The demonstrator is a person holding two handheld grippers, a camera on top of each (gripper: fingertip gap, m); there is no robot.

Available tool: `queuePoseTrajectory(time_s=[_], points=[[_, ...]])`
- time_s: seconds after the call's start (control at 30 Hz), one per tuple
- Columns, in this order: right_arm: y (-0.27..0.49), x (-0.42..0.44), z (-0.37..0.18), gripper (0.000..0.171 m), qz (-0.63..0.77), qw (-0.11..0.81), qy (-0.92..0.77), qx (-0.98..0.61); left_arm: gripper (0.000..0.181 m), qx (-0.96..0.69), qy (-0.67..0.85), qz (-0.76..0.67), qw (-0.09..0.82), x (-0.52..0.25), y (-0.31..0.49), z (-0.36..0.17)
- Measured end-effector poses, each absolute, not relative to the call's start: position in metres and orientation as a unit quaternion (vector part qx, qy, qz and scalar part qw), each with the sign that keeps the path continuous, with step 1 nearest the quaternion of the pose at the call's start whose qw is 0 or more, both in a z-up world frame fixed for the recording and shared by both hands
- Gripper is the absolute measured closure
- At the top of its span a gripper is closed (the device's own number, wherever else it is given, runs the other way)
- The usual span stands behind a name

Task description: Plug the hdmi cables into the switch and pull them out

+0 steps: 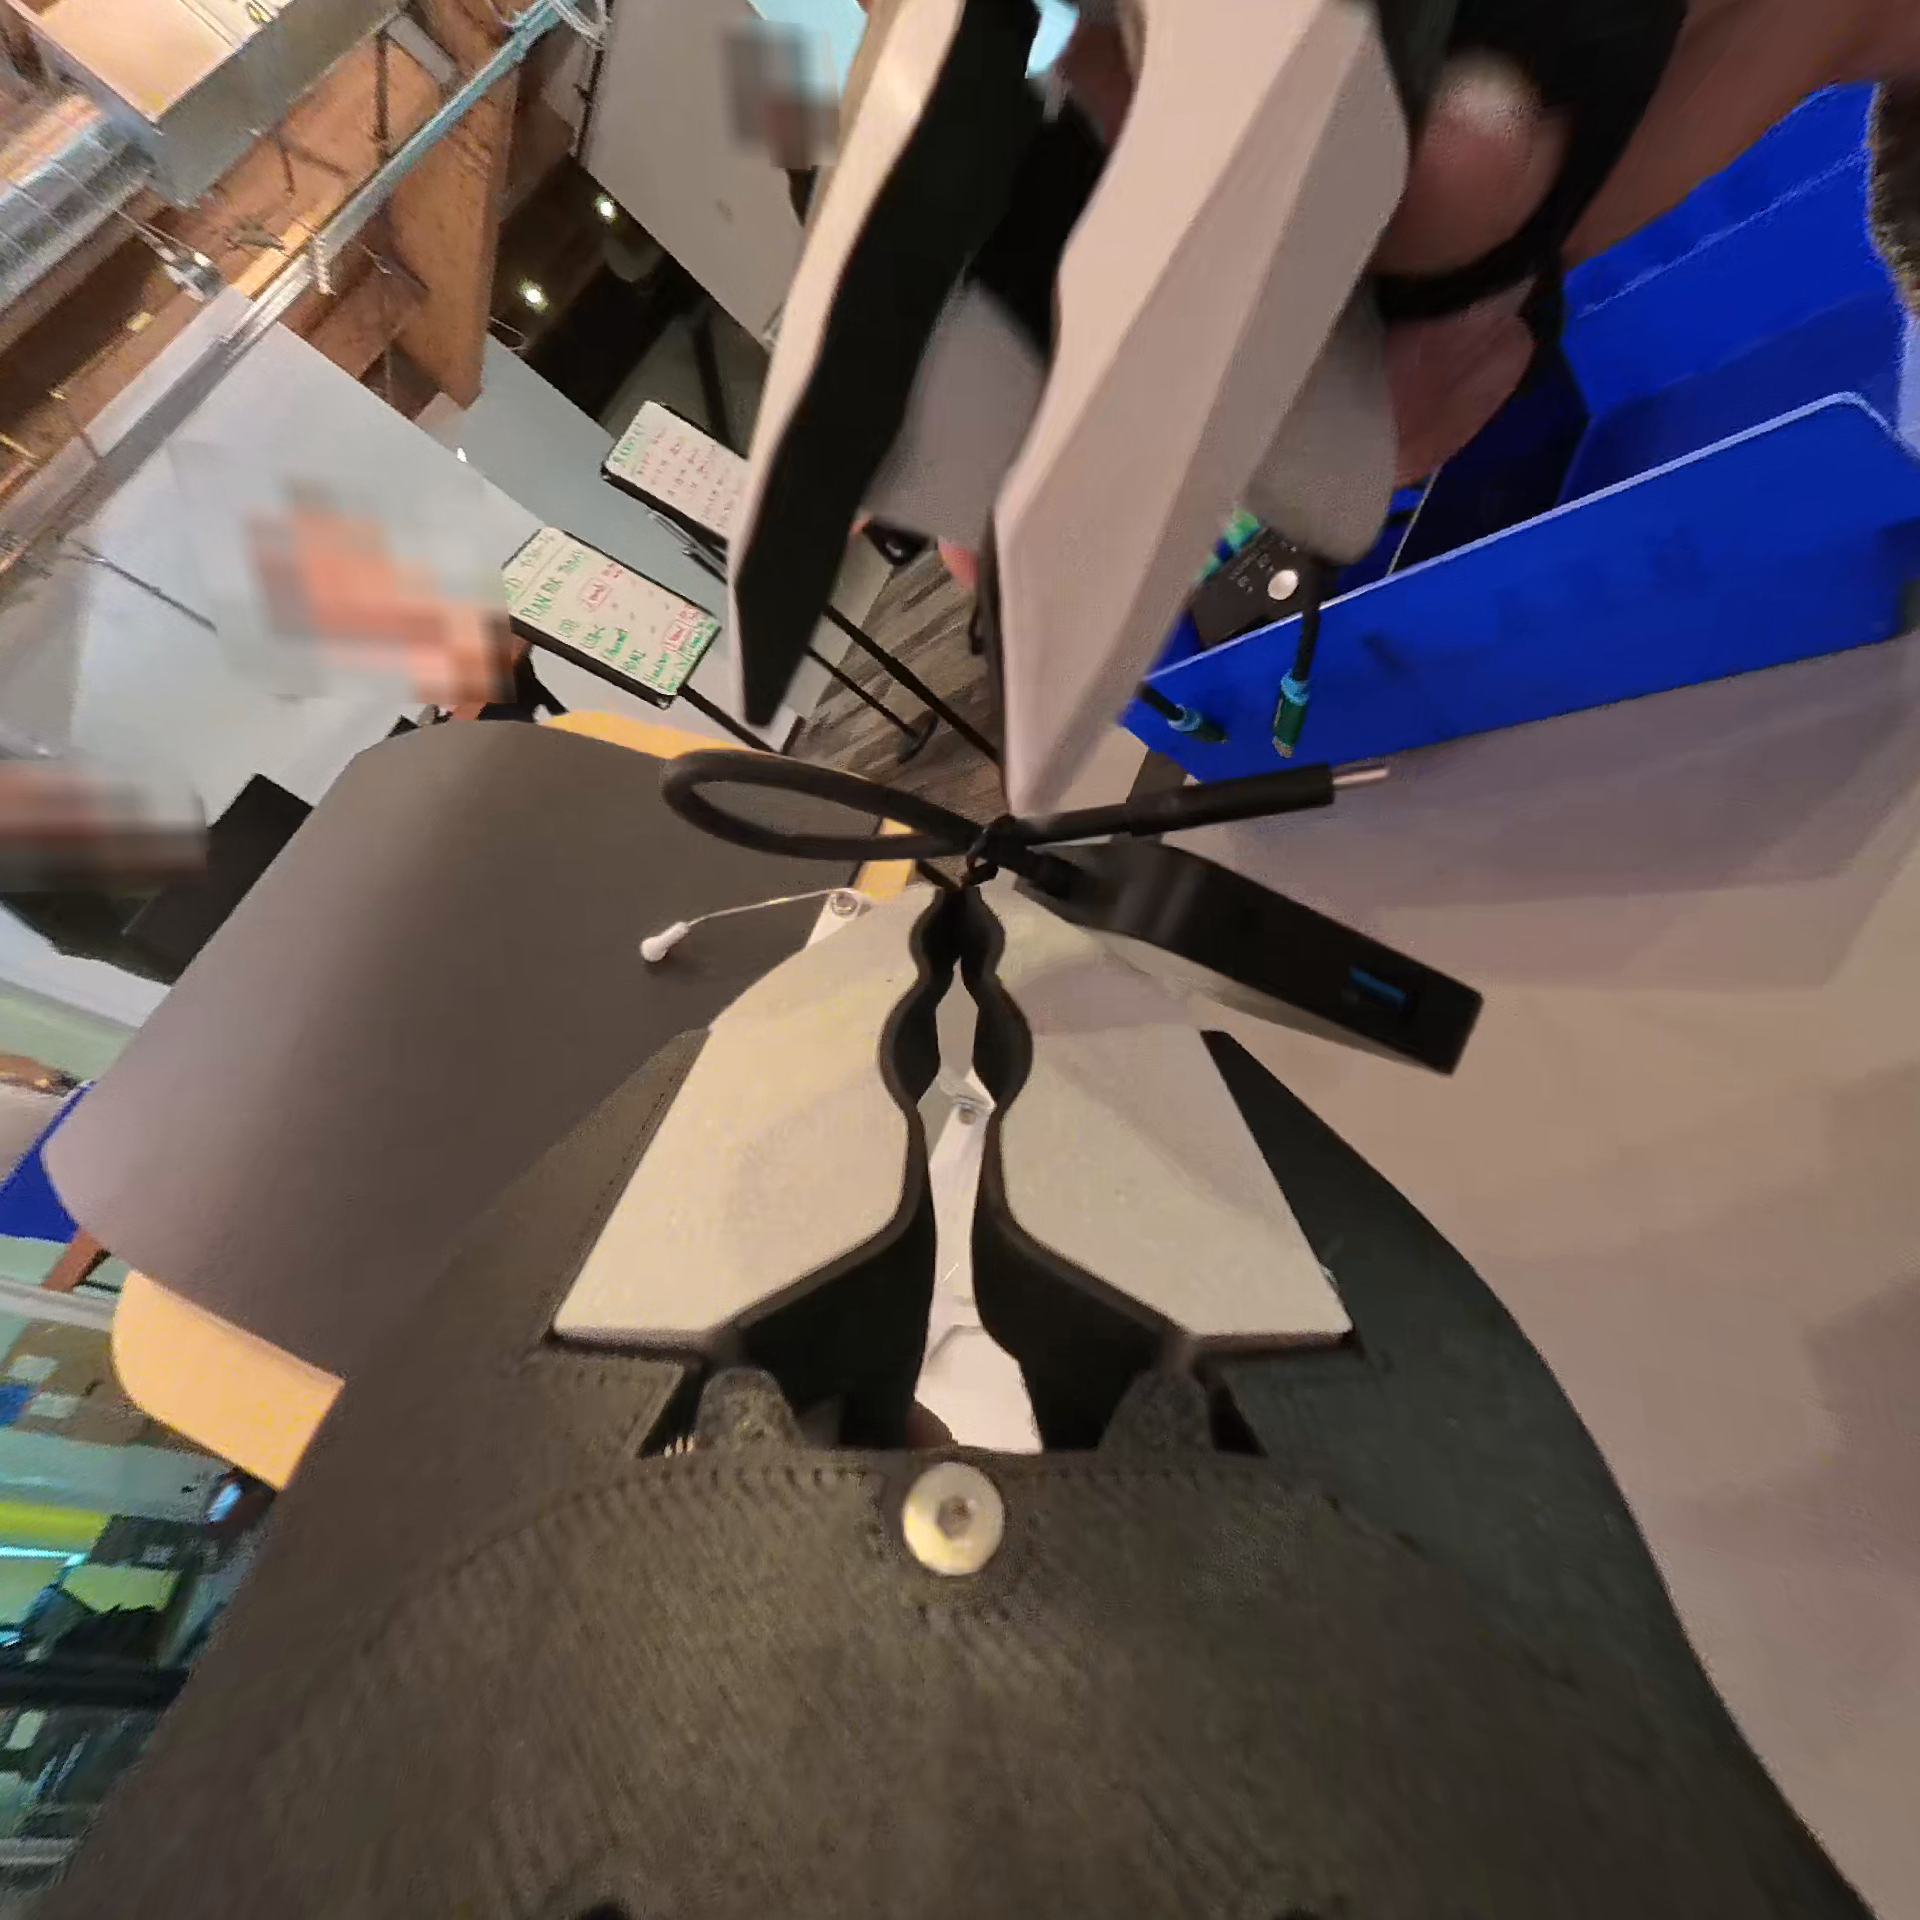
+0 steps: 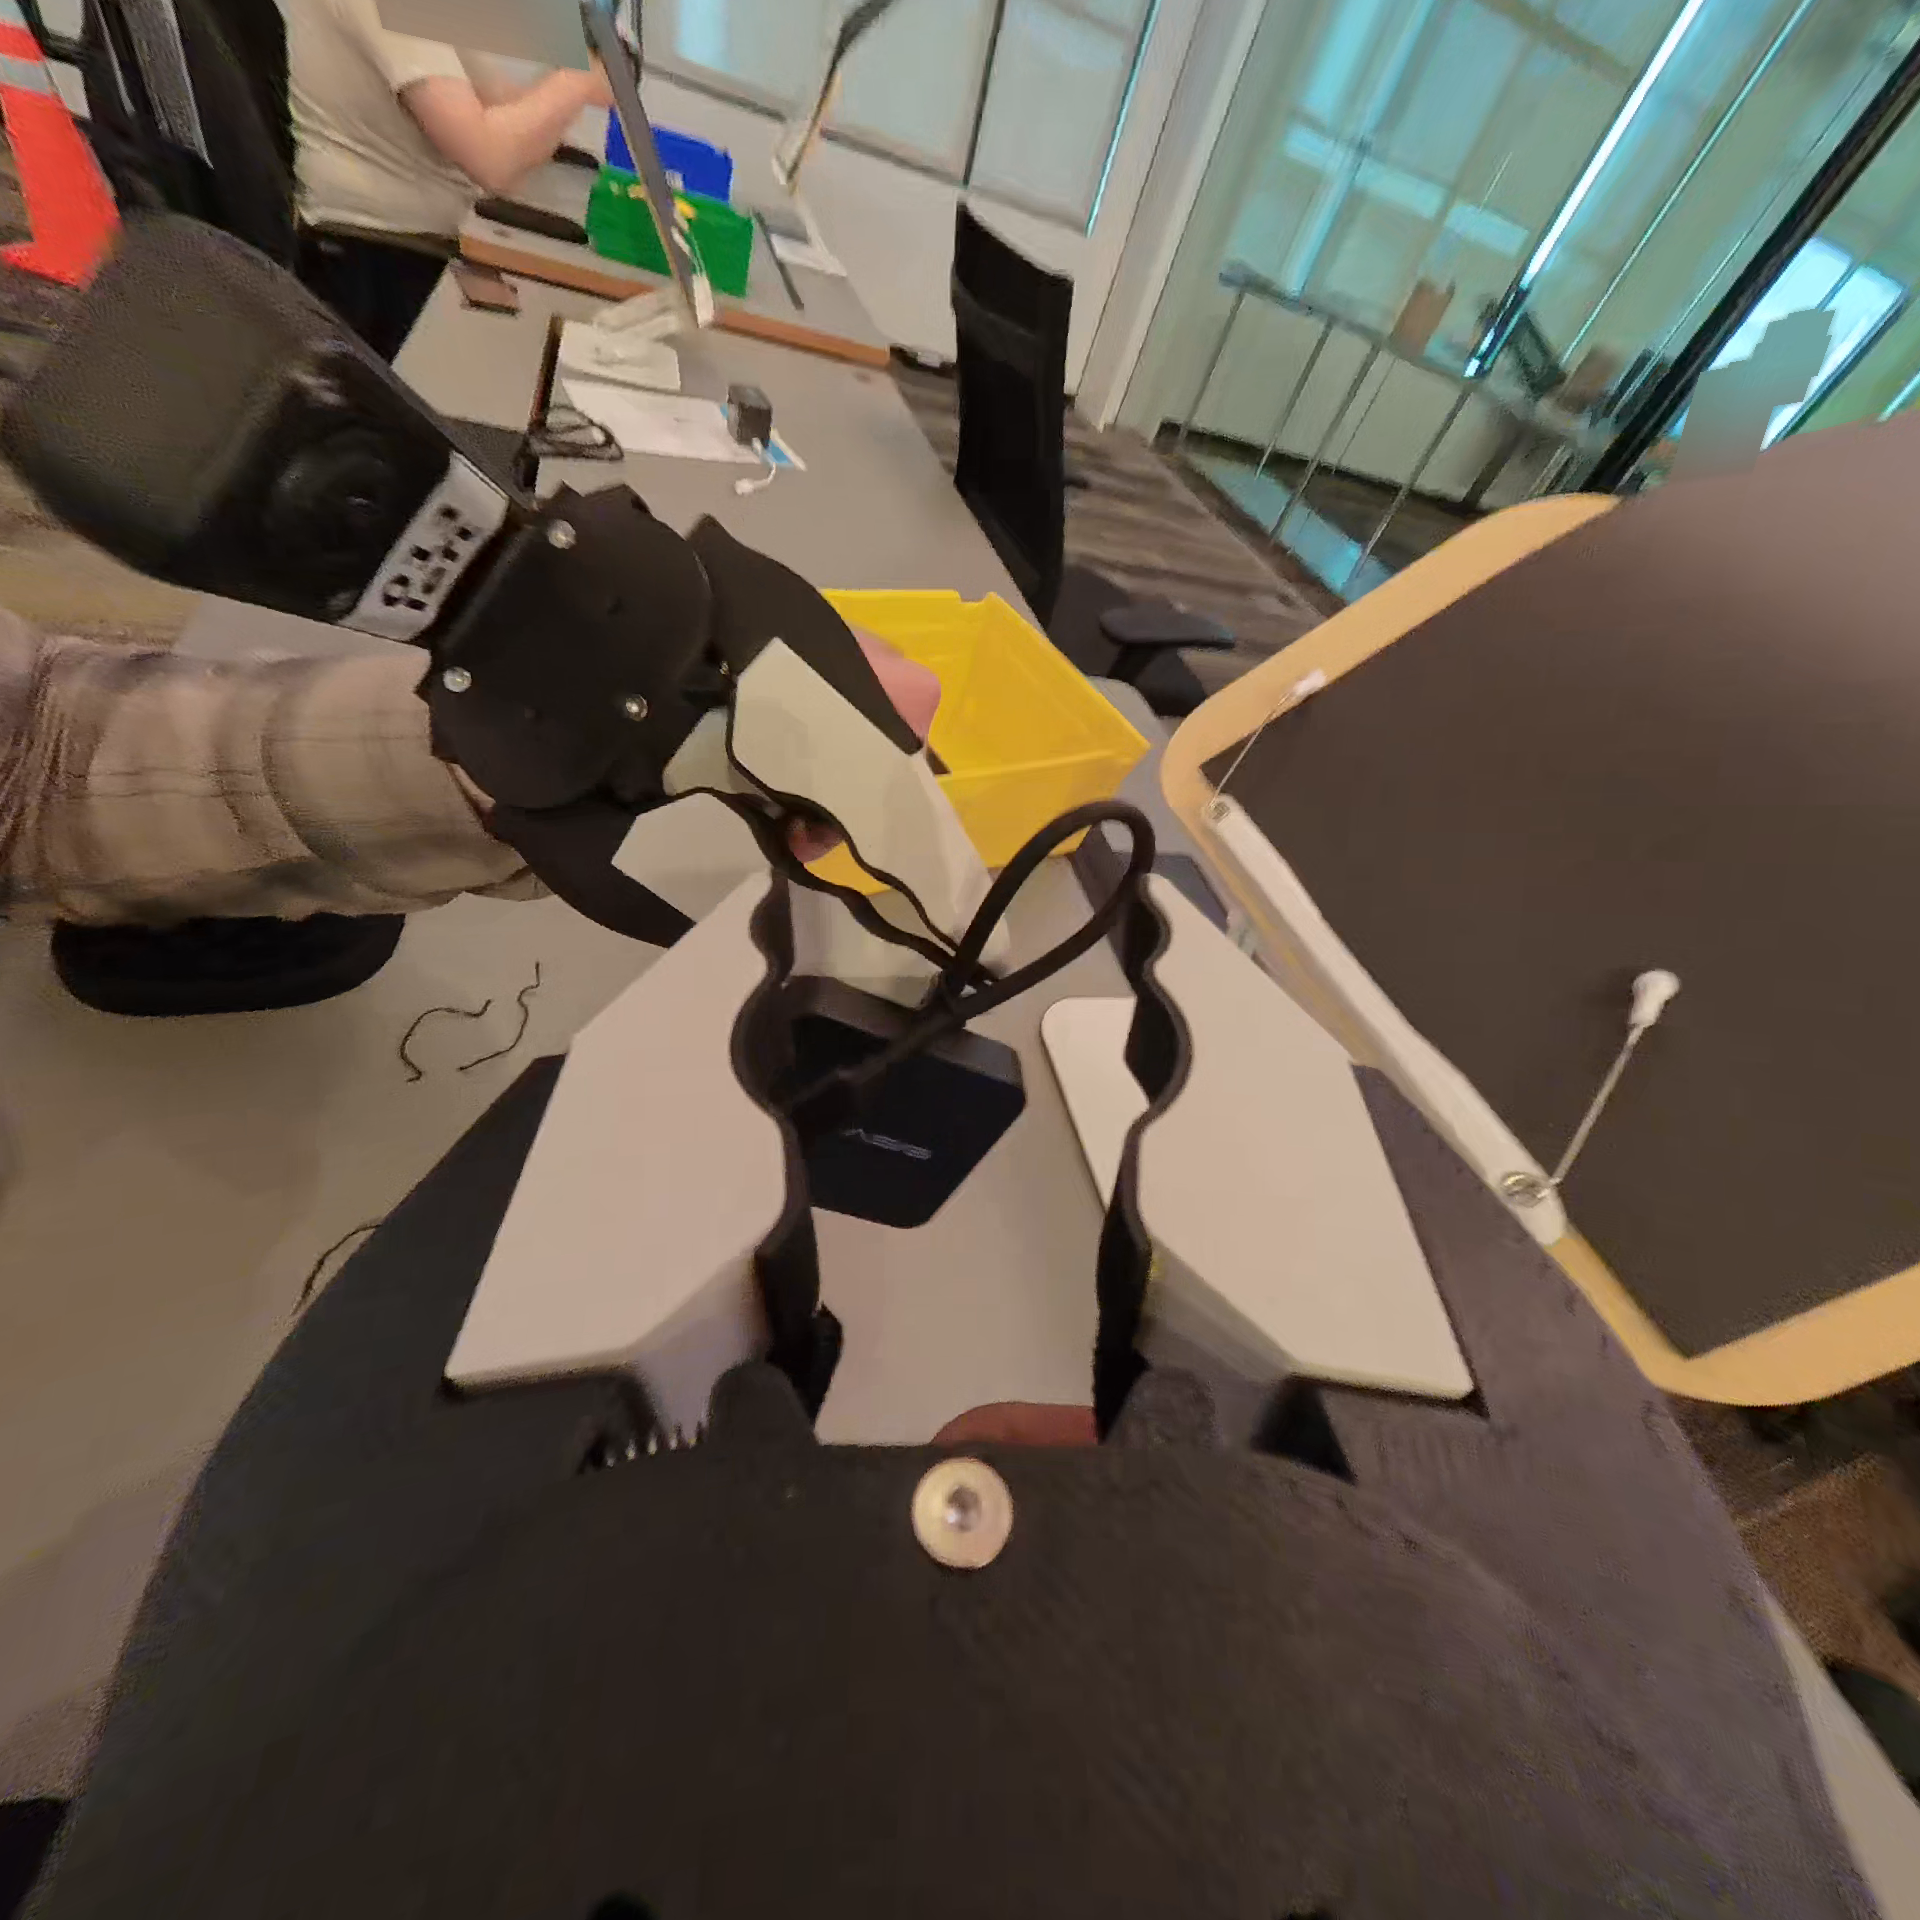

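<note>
Left wrist view: the left gripper [image 1: 961, 904] is closed on the black cable [image 1: 790, 821] where its loop crosses, holding the black switch [image 1: 1257, 951] dangling just above the grey counter [image 1: 1662, 1143]. Right gripper [image 2: 961, 997] is open, its fingers either side of the switch [image 2: 894, 1122], near a yellow bin [image 2: 1029, 707].

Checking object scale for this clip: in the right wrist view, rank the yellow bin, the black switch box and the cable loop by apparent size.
1. yellow bin
2. black switch box
3. cable loop
The box lies nearer the camera, so true sizes remain unsure.
</note>
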State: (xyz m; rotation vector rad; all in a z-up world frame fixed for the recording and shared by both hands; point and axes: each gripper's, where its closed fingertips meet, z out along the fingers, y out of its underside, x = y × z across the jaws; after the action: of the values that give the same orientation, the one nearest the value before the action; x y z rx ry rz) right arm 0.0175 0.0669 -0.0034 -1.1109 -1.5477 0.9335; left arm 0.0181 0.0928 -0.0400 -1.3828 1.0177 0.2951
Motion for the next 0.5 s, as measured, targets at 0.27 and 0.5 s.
queuePoseTrajectory(time_s=[0.27,0.5], points=[[0.080,0.006,-0.004,0.116,0.524,0.403,-0.549,-0.511,0.180,-0.570,0.466,0.180,0.653,0.024,0.090,-0.037],[0.075,0.002,0.003,0.144,0.546,0.421,-0.555,-0.465,0.180,-0.576,0.464,0.162,0.654,0.024,0.089,-0.035]])
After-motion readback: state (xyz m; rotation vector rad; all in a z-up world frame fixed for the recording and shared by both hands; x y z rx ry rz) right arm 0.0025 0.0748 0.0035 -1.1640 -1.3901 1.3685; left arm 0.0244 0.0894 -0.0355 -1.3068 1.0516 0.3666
